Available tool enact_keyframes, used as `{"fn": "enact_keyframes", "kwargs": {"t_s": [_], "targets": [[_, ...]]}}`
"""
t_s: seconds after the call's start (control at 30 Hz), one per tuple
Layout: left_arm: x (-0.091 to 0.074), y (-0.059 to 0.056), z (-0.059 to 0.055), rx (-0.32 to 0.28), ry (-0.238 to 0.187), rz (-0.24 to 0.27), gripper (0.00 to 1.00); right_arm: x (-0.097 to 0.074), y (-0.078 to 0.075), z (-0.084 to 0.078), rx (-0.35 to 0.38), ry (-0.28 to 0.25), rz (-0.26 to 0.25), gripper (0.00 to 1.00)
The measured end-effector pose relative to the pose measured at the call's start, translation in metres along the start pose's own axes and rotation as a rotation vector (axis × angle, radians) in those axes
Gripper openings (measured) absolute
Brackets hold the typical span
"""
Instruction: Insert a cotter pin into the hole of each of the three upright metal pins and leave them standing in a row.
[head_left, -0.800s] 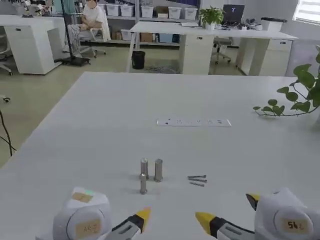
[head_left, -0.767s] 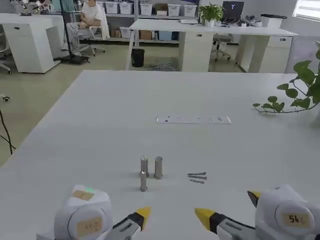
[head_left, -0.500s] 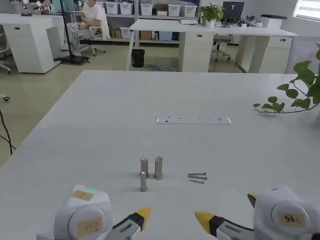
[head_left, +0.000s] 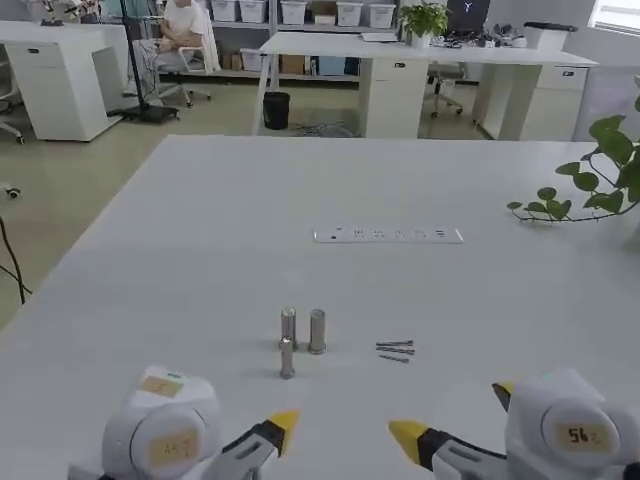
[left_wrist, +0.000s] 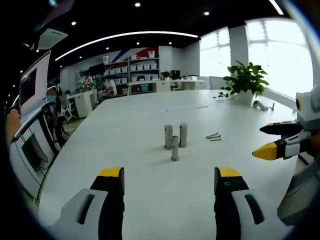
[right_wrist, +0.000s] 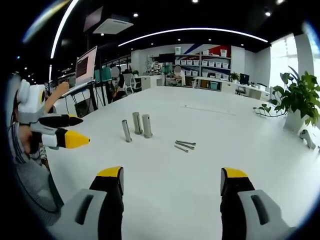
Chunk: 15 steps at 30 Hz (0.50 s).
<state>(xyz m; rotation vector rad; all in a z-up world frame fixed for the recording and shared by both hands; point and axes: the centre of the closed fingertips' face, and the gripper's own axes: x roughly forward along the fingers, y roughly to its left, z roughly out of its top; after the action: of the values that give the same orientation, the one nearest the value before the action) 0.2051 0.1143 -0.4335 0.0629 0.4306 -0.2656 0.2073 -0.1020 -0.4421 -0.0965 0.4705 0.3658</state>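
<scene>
Three upright metal pins (head_left: 301, 338) stand close together on the white table (head_left: 200, 250), two side by side and a shorter one (head_left: 287, 357) in front. A few thin cotter pins (head_left: 394, 350) lie flat just to their right. In the left gripper view the metal pins (left_wrist: 175, 139) and cotter pins (left_wrist: 213, 136) lie ahead of my open left gripper (left_wrist: 170, 179). My right gripper (right_wrist: 172, 179) is open too, with the metal pins (right_wrist: 136, 126) ahead to its left and the cotter pins (right_wrist: 183, 145) straight ahead. Both grippers hang near the table's front edge, left gripper (head_left: 270, 432), right gripper (head_left: 450, 420).
A white power strip (head_left: 388, 236) lies further back on the table. A leafy plant (head_left: 590, 180) reaches in at the right edge. Beyond the table are desks, shelves, a black bin (head_left: 277, 110) and a seated person (head_left: 180, 30).
The head camera has tipped slightly, so the table's things sit a little higher in the picture. The pins and both grippers have kept their places.
</scene>
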Motion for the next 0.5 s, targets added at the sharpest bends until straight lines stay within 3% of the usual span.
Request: {"fn": "enact_keyframes", "kwargs": {"t_s": [0.23,0.5], "targets": [[0.002,-0.001,0.000,0.014,0.009,-0.010,0.68,0.001,0.004,-0.002,0.001,0.009,0.012,0.78],[0.015,-0.001,0.001,0.031,0.020,-0.036,0.60,0.000,-0.006,-0.002,-0.005,0.007,-0.027,0.79]]}}
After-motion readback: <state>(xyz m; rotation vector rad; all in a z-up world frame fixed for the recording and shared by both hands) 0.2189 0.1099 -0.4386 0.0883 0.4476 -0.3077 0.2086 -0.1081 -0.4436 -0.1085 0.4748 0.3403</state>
